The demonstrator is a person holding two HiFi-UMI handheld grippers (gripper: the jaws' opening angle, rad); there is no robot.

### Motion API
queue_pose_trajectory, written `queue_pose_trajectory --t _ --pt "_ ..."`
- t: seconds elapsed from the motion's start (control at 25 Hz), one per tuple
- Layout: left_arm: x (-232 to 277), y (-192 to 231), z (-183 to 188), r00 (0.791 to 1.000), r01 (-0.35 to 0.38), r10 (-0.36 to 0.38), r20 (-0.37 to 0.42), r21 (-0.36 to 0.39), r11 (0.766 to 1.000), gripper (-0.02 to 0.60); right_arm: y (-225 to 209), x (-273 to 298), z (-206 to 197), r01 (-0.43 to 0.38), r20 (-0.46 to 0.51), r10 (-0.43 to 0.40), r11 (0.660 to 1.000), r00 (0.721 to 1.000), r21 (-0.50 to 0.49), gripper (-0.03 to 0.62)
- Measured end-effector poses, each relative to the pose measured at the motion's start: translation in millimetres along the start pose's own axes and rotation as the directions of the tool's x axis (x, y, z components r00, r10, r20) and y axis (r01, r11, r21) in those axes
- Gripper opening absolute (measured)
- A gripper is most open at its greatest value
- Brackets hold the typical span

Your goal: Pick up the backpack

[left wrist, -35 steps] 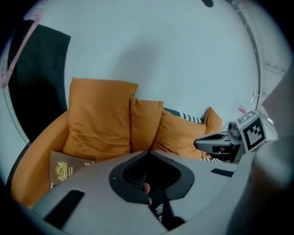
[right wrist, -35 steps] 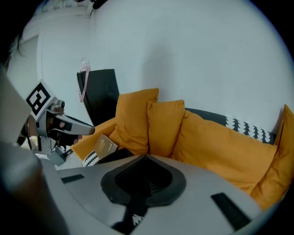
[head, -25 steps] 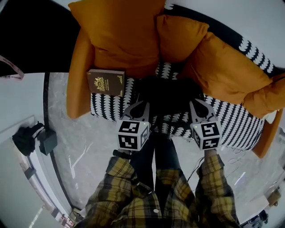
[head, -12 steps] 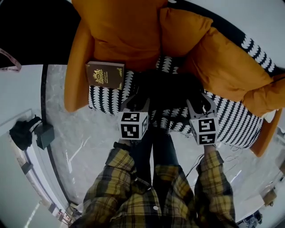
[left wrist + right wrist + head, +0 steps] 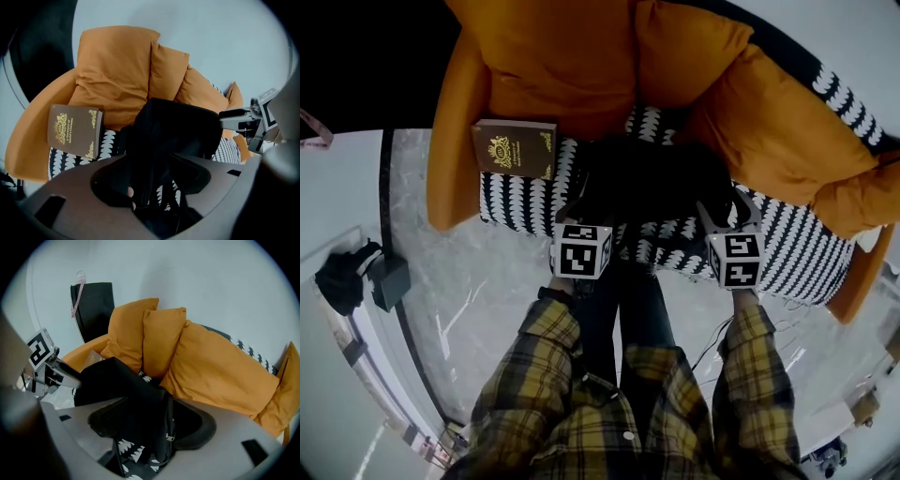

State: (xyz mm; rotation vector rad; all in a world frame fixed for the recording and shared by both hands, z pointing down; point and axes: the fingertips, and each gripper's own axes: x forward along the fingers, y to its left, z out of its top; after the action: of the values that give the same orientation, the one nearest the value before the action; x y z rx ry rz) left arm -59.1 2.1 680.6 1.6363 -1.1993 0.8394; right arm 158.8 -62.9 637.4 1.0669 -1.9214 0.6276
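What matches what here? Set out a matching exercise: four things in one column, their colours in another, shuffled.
Things:
1. backpack
2. book
3. cushion
4. sleeve

Colours:
A. orange
B. black
C. yellow plaid
D. brown with gold print

Pairs: 1-B, 2-D, 3-A, 4-C
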Motion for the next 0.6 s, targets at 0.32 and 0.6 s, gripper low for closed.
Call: queue_pose_trajectory --t 0.32,0.6 --pt "30 14 -11 0.999 -0.013 0.014 -0.036 0.014 1.000 0.244 -15 33 -35 0.028 -0.067 -0.029 0.999 0.997 -0.018 0.288" --pt "55 13 -16 0.995 0.006 0.001 -0.095 0.071 0.997 0.245 -22 62 -48 0.010 -0.113 -0.017 0.998 0.993 -0.060 0.288"
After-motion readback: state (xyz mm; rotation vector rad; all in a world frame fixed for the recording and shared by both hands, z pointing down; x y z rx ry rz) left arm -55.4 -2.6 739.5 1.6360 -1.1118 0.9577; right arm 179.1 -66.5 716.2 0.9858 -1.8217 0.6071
